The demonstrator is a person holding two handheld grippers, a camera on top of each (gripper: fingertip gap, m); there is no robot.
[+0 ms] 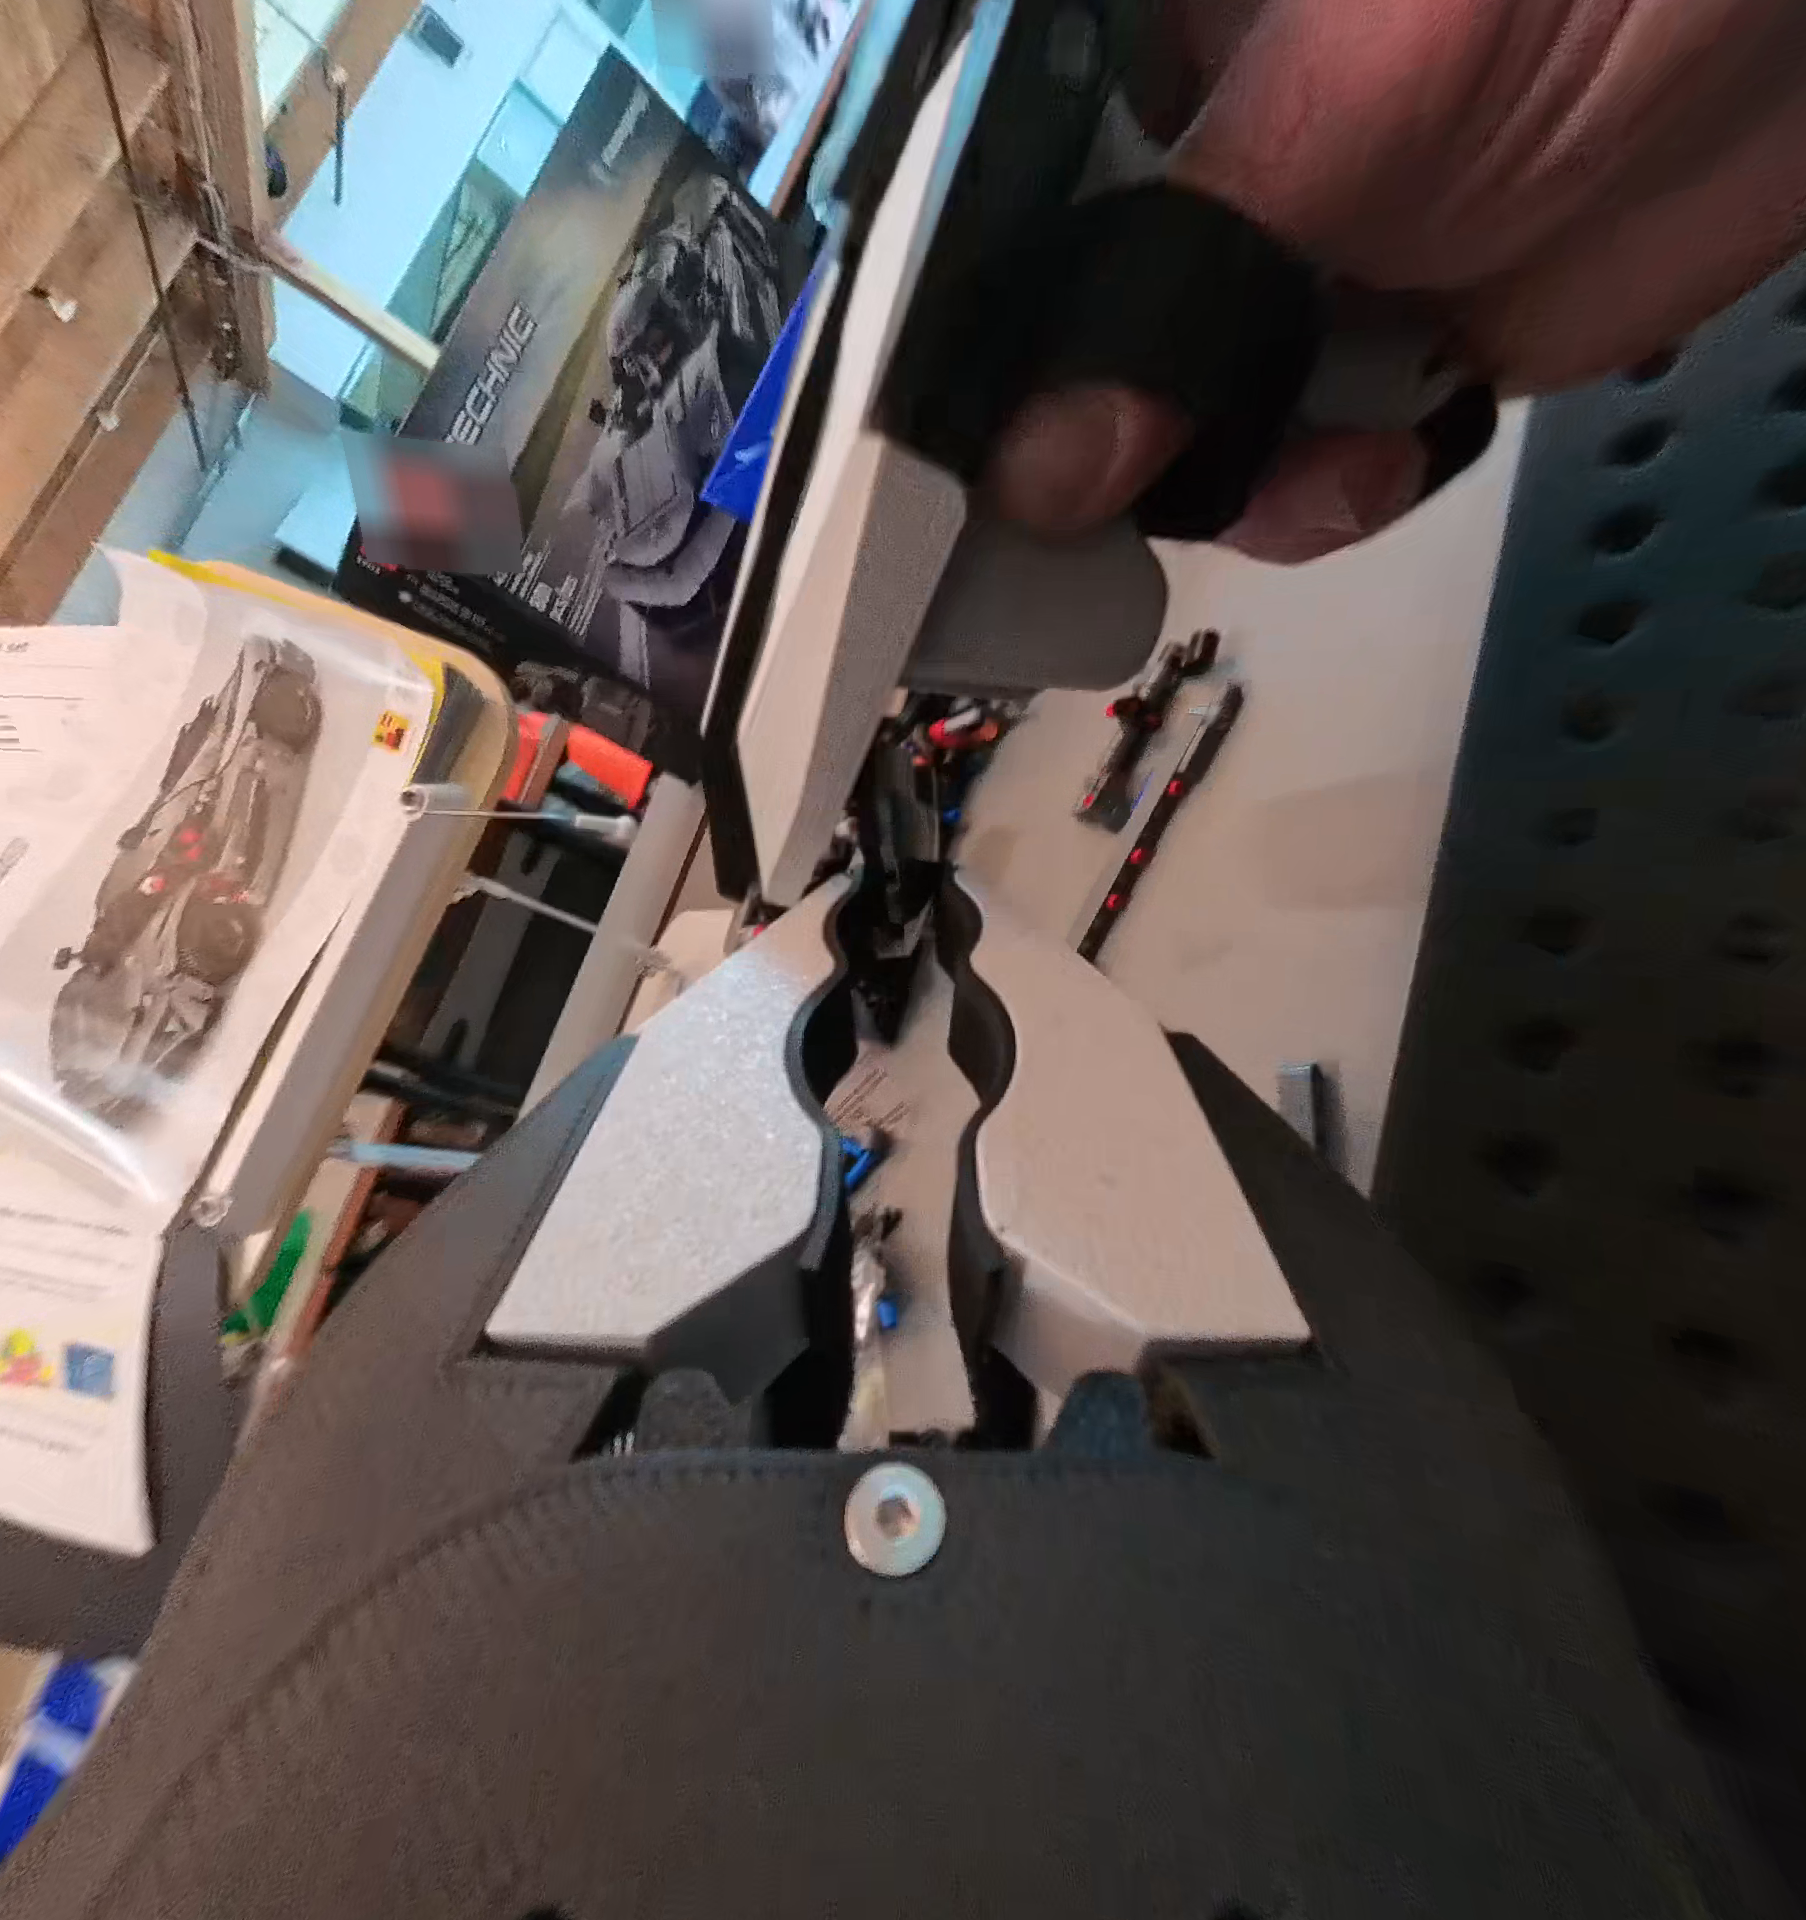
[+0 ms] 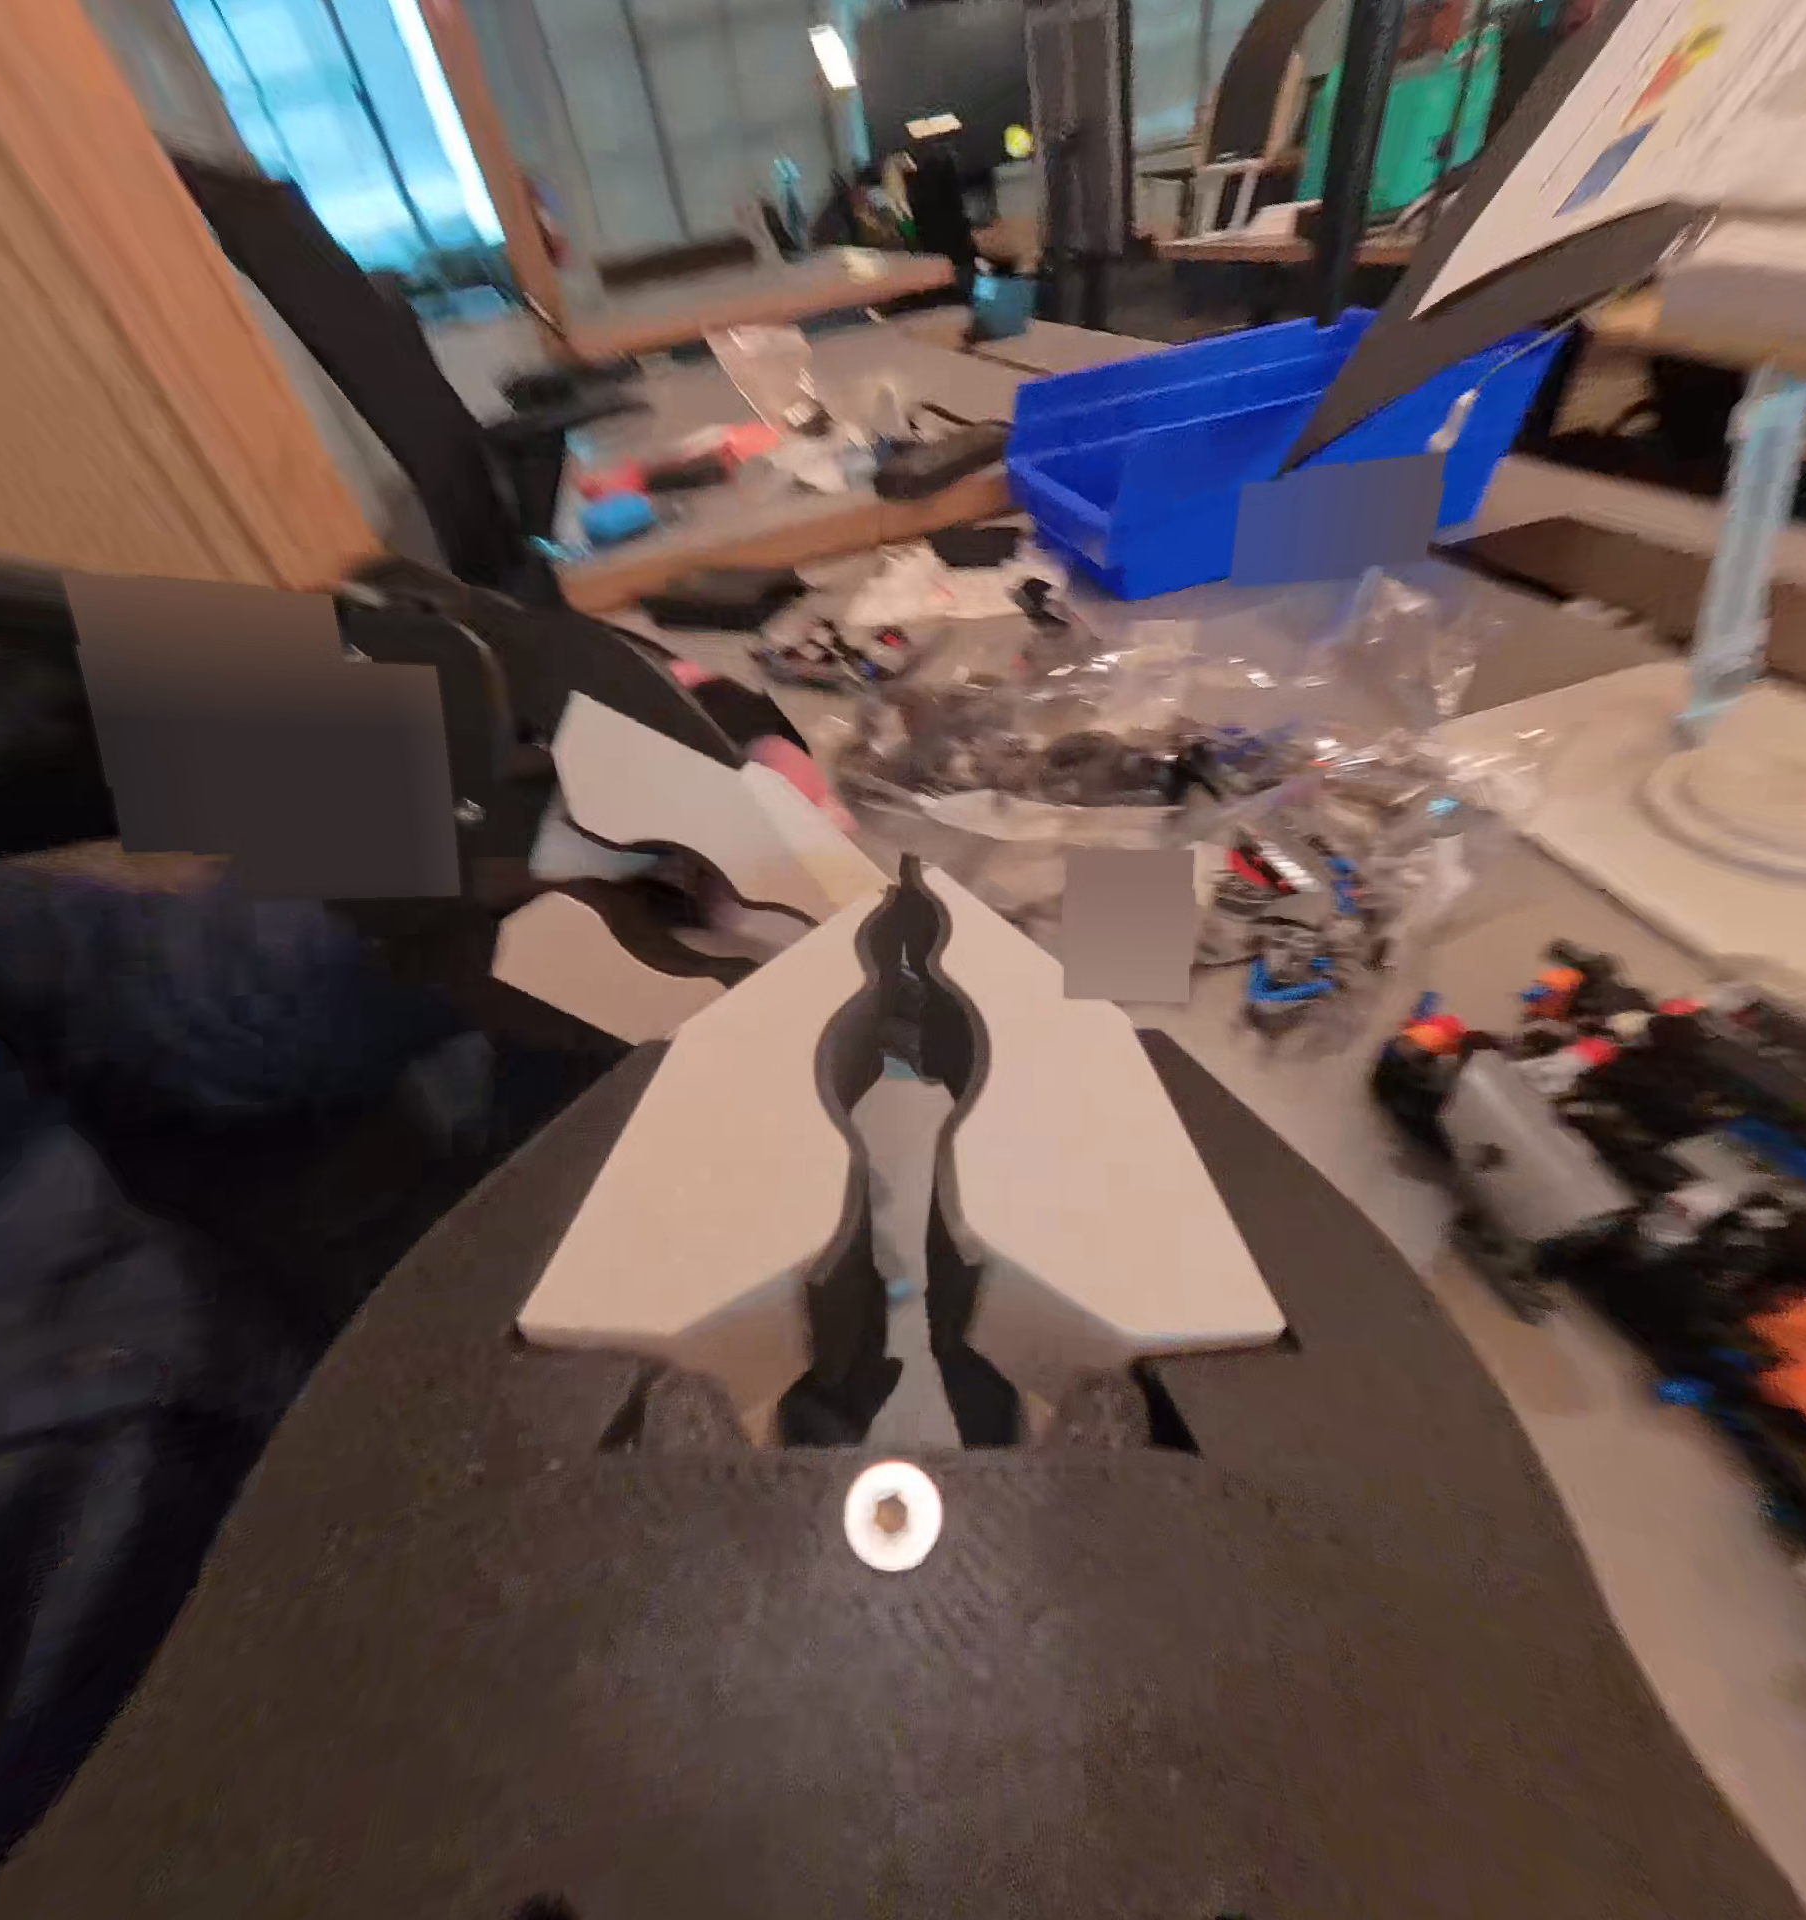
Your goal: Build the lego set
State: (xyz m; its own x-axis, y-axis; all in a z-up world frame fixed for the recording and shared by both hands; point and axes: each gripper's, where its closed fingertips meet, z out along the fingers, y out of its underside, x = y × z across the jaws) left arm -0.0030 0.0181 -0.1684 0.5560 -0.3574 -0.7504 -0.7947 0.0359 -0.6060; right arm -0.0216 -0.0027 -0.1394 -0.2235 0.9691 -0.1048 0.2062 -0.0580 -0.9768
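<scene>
the left gripper [image 1: 899, 925] has its fingers nearly together, clamped on a black lego part [image 1: 894, 935] at centre frame, lifted off the bench [image 1: 1325, 831], probably so the other tool can work on it. the right gripper [image 1: 878, 540] fills the upper middle of the left view, a hand [image 1: 1450, 208] on it at upper right, and comes in close above the part, likely to press something on.

in the right view, the right gripper's [image 2: 911, 883] fingers meet at the tips at centre; something dark with a hint of blue sits in the gap, but i cannot tell if it is held.

two black beams [image 1: 1159, 769] with red pins lie on the bench right of centre, set aside for later steps. loose pieces [image 2: 1657, 1174] are heaped at the right, bags [image 2: 1190, 727] of parts lie near a blue bin [image 2: 1190, 457] in the upper middle. the manual [image 1: 99, 883] stands propped at the left, the box [image 1: 608, 364] behind it, both within sight for reference.
</scene>
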